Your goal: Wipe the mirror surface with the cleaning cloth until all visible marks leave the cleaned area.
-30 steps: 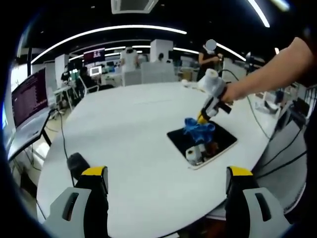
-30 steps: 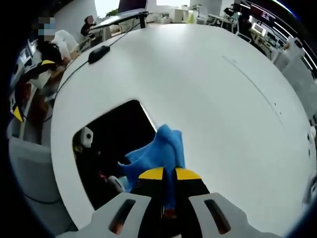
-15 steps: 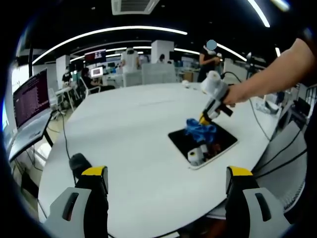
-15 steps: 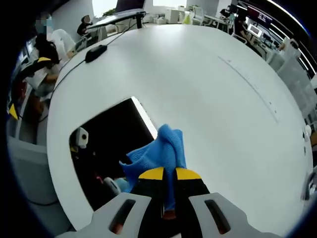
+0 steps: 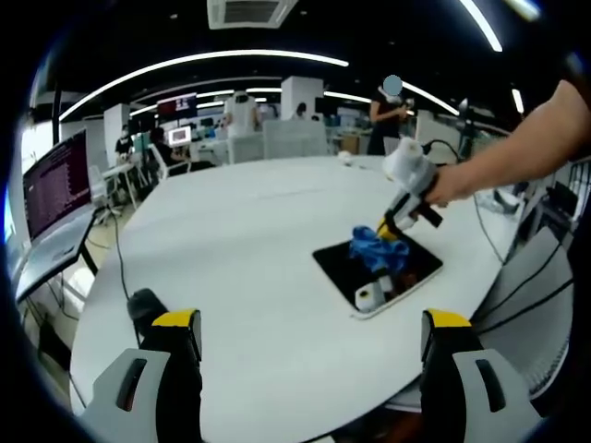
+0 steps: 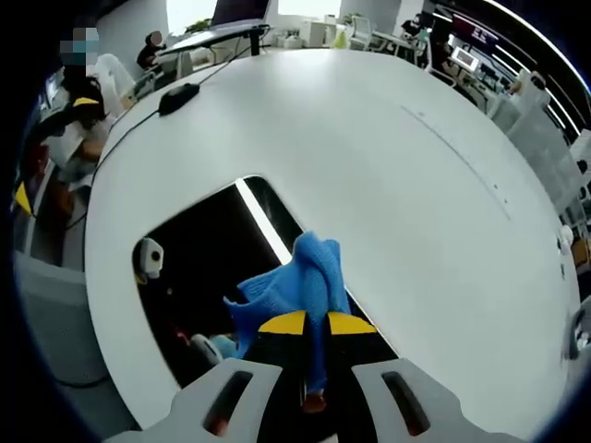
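In the left gripper view, a dark mouse (image 5: 143, 305) sits at the near left edge of the round white table (image 5: 249, 240), just above the left gripper (image 5: 309, 365), whose 2 yellow-tipped jaws stand wide apart with nothing between them. Further right lies the mirror (image 5: 377, 269) — a dark rectangle with a pale rim, near the table's right edge. The blue cloth (image 5: 374, 249) is bunched on its far part, and the right gripper (image 5: 388, 229) comes down onto it from the upper right, held by a person's hand (image 5: 450, 185).

In the right gripper view, the mouse (image 6: 177, 96) and its cable lie at the upper left of the table (image 6: 388, 166). The mirror (image 6: 217, 268) spreads dark below it, a bright light strip reflected along its right side. The cloth (image 6: 300, 286) rests on the mirror's right part, its folds rising from the right gripper (image 6: 307, 323) — the jaws are pressed together on the cloth's lower end.
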{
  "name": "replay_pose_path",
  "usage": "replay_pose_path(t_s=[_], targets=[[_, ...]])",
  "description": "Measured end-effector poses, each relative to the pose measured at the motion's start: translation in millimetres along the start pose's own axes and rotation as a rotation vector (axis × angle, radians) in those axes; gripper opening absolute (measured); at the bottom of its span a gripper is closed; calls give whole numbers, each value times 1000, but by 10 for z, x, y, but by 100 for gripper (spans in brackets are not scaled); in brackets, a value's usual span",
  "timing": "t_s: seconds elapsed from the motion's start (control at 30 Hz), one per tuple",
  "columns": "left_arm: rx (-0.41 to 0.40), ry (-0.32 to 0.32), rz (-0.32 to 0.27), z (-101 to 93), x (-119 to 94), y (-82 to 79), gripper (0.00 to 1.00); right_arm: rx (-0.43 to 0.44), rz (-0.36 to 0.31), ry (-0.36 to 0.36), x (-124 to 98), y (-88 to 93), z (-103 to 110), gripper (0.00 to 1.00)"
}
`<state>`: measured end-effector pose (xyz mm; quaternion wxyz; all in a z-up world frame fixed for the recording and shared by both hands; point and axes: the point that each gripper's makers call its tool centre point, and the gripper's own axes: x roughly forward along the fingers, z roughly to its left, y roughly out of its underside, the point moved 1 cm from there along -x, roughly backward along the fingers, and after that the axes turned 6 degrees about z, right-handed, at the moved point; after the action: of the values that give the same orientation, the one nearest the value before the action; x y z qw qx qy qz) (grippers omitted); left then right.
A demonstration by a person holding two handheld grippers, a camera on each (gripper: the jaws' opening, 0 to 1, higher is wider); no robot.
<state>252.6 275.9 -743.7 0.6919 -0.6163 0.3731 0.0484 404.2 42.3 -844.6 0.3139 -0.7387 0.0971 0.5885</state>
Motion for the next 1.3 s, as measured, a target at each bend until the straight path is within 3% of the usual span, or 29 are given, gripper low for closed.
replay_pose_path(t_s=[0.53, 0.77, 1.13, 1.3], targets=[[12, 24, 7, -86, 106, -40, 99, 65, -51, -16, -80, 163, 196, 2], [40, 3, -4, -62, 158, -118, 100, 70, -68, -29, -128, 248, 313, 2], [42, 32, 4, -117, 224, -125, 100, 92, -92, -37, -172, 337, 447, 2], [42, 34, 1, -110, 233, -142, 100, 63, -103, -32, -200, 376, 533, 2]])
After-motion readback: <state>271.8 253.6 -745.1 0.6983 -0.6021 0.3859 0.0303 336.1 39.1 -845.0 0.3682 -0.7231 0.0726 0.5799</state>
